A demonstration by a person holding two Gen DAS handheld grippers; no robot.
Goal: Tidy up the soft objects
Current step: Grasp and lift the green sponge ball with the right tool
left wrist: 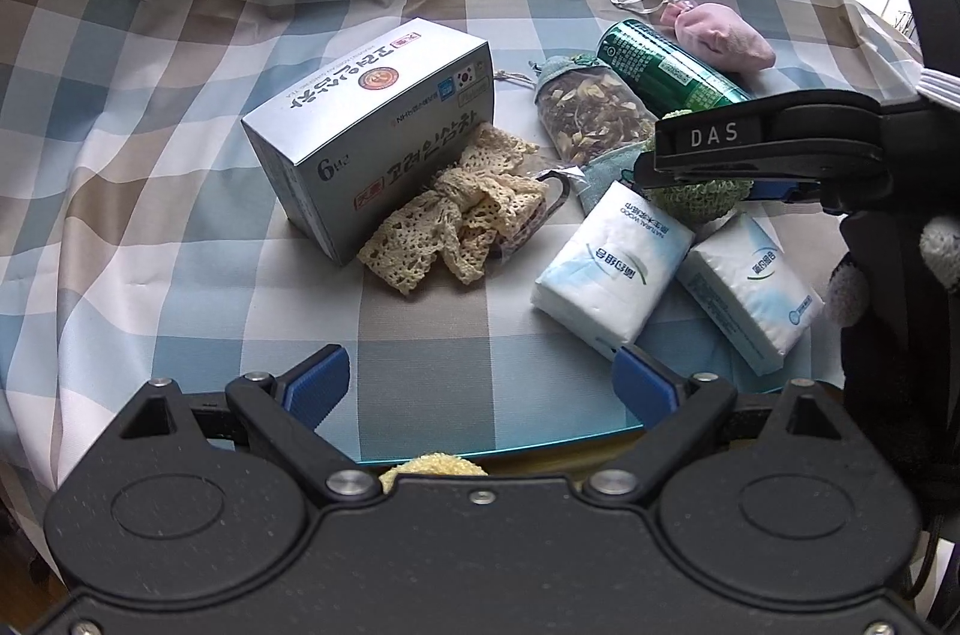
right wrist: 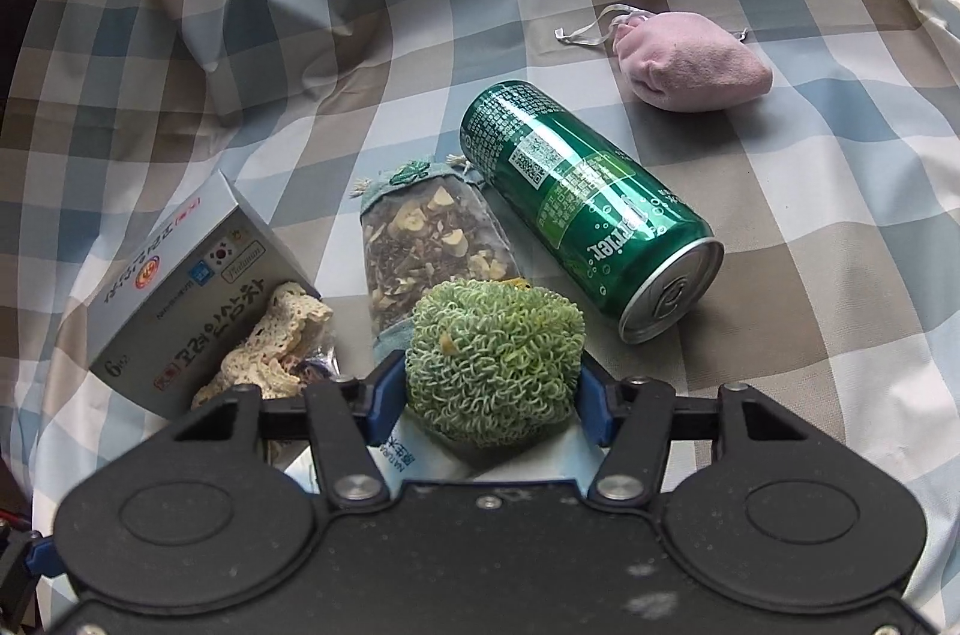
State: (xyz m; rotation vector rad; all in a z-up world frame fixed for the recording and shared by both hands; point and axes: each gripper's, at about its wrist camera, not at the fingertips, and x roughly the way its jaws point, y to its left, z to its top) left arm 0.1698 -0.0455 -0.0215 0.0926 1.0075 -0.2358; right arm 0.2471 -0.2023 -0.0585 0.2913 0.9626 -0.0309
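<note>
Left wrist view: left gripper [left wrist: 480, 383] spread wide, nothing between its blue pads, poised over the checked cloth [left wrist: 180, 35] covering the worktop. Ahead of it, a grey tea box [left wrist: 366, 125] with cream lace [left wrist: 456, 215] leaning against it. Ahead and to its right, two tissue packs [left wrist: 612, 269], a herb sachet [left wrist: 591, 110], a green can [left wrist: 666, 65] and a pink pouch [left wrist: 720, 35].

Right wrist view: right gripper [right wrist: 492, 389] pinching a green scrubber [right wrist: 495, 359], pads against both its sides. Sachet [right wrist: 432, 239] just ahead; can [right wrist: 594, 209] ahead-right, on its side; pouch [right wrist: 696, 59] farther beyond, well apart. Box [right wrist: 192, 275] and lace [right wrist: 270, 353] ahead-left.
</note>
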